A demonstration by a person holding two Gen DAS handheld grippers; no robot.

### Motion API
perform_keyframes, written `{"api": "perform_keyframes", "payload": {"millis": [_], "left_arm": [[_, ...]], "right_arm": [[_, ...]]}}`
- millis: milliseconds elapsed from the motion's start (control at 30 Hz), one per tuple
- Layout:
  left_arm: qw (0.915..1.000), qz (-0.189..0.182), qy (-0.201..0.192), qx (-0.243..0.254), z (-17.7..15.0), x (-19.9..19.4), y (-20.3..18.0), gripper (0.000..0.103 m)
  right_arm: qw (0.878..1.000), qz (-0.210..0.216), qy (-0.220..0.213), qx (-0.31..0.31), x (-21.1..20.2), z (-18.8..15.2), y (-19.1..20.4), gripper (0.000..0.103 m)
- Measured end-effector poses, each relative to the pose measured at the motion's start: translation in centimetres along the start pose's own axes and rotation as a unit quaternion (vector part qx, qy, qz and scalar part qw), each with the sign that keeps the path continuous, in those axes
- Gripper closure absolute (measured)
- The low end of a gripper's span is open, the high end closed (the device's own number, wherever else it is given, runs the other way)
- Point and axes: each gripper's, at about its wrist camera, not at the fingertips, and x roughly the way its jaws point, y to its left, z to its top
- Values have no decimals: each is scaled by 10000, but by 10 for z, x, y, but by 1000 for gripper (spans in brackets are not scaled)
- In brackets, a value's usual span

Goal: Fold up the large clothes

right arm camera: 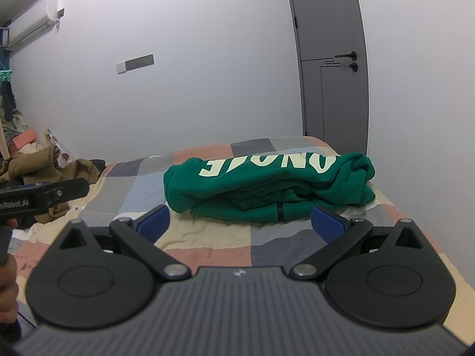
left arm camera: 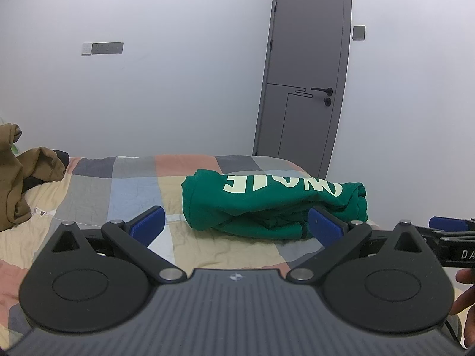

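Left gripper (left arm camera: 236, 225): released, jaws spread wide, nothing between the blue pads (left arm camera: 148, 224). Sits at lower centre of the left wrist view, above the bed, short of the sweatshirt. In the right wrist view its black body shows at the left edge, mid-height.

Right gripper (right arm camera: 242, 222): released, jaws wide apart, blue pads (right arm camera: 328, 222) empty. Lower centre of the right wrist view, pointing at the sweatshirt's near edge. In the left wrist view a part of it shows at the right edge, mid-low.

Green sweatshirt (left arm camera: 273, 204): folded into a thick bundle, lying on the bed, centre-right of both views (right arm camera: 267, 190). Pale block letters run across its upper face and read upside down. Near edge shows stacked layers; a dark band is visible at that edge. Neither gripper touches it.

Bed (left arm camera: 118, 190): covered by a patchwork quilt of grey, pink, blue and cream squares, wrinkled; fills the middle band of both views.

Brown garment (left arm camera: 26, 175): crumpled heap at the left edge of the left wrist view, on the bed's far-left end, well apart from the sweatshirt.

Hand (right arm camera: 7, 276): partly visible at lower left of the right wrist view, holding the left gripper's handle.

Door (left arm camera: 305, 68): grey, shut, black handle, upper right, behind the bed.

Wall switch panel (left arm camera: 102, 48): on the white wall, upper left of centre.

Air conditioner (right arm camera: 32, 26): upper left corner of the right wrist view.
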Motion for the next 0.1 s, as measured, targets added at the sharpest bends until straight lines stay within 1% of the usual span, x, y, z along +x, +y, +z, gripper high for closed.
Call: {"api": "perform_keyframes", "payload": {"millis": [100], "left_arm": [[10000, -4, -2, 2, 0, 0, 0, 0]], "right_arm": [[10000, 2, 11, 0, 0, 0, 1, 0]]}}
